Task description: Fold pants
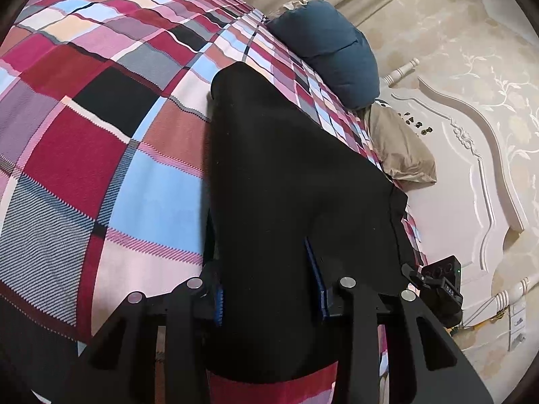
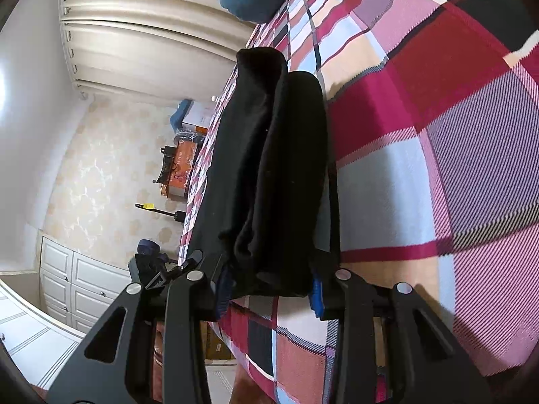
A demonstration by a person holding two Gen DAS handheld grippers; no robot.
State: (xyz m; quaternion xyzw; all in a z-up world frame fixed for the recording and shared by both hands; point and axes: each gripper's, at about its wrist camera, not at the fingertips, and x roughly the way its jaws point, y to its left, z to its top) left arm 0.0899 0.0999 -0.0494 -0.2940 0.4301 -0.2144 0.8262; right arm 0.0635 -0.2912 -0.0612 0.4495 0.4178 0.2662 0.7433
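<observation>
**K:** Pants status? Where's the cloth relative to each claw?

**M:** Black soft-fabric pants lie on the plaid red-pink-blue bedspread, already folded lengthwise into a long strip. Left gripper has its blue-padded jaws closed in on the wide near end; fabric fills the gap between them. Looks like a pinch, though contact is dark on dark.

**K:** Right side?

**M:** Same. Right gripper clamps a bunched near end of the pants, two thick rolls of cloth running straight away from the jaws.

**K:** Long axis?

**M:** In both views it runs forward along the fingers, away from the camera, toward the dark blue pillow. The other gripper's black body shows just to the right in the left view, so both hold the same end, side by side.

**K:** Next move?

**M:** My read: lift that end and carry it forward along the axis onto the far end. Neither hand is nearer; they need to travel together or the strip skews.
</observation>
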